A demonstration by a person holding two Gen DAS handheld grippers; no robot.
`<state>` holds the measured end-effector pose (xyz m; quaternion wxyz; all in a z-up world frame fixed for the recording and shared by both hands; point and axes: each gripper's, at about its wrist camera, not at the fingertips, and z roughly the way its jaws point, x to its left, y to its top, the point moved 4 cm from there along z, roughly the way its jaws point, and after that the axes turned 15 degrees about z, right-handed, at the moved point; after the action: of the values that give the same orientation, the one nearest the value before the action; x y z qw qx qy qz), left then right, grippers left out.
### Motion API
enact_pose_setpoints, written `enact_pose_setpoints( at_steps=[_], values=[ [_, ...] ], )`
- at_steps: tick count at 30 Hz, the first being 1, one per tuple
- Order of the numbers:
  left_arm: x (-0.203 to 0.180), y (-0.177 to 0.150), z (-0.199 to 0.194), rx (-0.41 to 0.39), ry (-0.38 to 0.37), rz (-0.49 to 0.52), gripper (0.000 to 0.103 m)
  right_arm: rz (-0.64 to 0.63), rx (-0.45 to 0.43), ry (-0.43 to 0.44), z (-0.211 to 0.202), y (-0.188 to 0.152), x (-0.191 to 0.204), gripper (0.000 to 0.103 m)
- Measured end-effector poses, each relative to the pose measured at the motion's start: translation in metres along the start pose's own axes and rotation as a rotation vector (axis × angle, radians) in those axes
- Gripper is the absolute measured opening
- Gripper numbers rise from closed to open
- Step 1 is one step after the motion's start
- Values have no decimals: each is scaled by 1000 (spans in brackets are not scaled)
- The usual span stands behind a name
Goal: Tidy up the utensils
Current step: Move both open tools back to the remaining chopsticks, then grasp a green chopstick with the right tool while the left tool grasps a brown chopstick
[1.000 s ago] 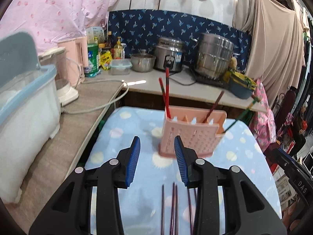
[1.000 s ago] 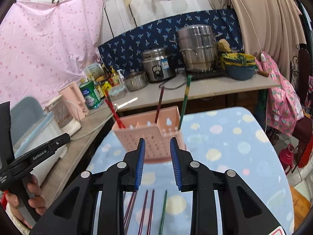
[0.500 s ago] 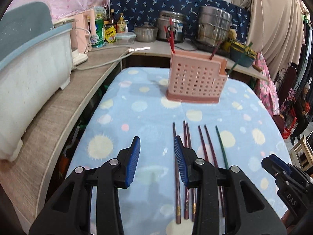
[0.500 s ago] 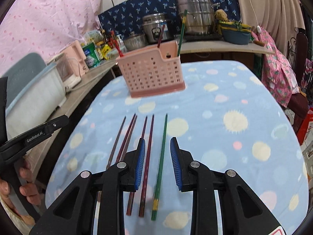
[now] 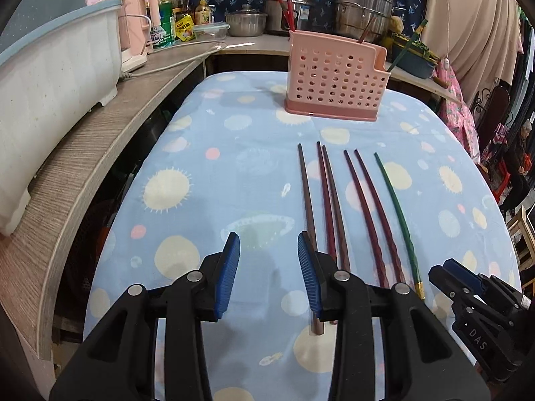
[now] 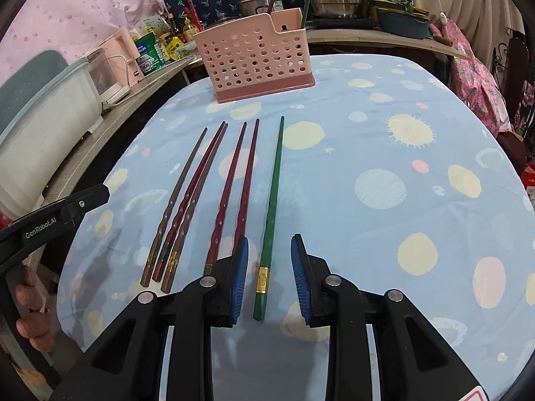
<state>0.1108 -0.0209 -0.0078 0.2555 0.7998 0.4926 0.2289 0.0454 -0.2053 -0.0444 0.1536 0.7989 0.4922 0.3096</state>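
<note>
A pink perforated holder [image 5: 334, 80] [image 6: 257, 63] stands at the far end of the table's blue spotted cloth [image 5: 200, 167] [image 6: 401, 167], with a few red chopsticks and a green one upright in it. Several dark red chopsticks [image 5: 326, 200] [image 6: 230, 180] and one green chopstick [image 5: 396, 207] [image 6: 274, 180] lie side by side on the cloth. My left gripper [image 5: 268, 244] hovers open and empty, just left of the leftmost chopstick [image 5: 306, 193]. My right gripper [image 6: 270, 244] is open, and the green chopstick's thick end lies untouched between its fingers.
A white tub with a blue rim [image 5: 50, 67] sits on the wooden counter [image 5: 83, 153] to the left. Steel pots [image 5: 362, 10], bottles and a pink kettle [image 5: 137, 30] line the back counter. A hand [image 6: 33, 317] holds the left gripper [image 6: 67, 207].
Both grippers have dropped and tilted down towards the cloth, away from the holder, to the near ends of the lying chopsticks. Neither jaw gap has changed.
</note>
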Motion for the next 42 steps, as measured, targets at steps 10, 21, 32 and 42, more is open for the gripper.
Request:
enact_pose_setpoints(
  at_steps=[10,21,32,42],
  values=[
    [-2,-12,4,25,-11,-10,34,-10,42,-21,13,-19,3,12],
    [-15,-25,9,57,-32,14,39,16,33,-26,8,-27,-7,7],
    [-27,-35,16,80,-75,9,50,33,34,-25,2,-32,-15,7],
    [-35,-45,31,123,-75,19,48,33,34,-19,2,-33,-18,7]
  ],
)
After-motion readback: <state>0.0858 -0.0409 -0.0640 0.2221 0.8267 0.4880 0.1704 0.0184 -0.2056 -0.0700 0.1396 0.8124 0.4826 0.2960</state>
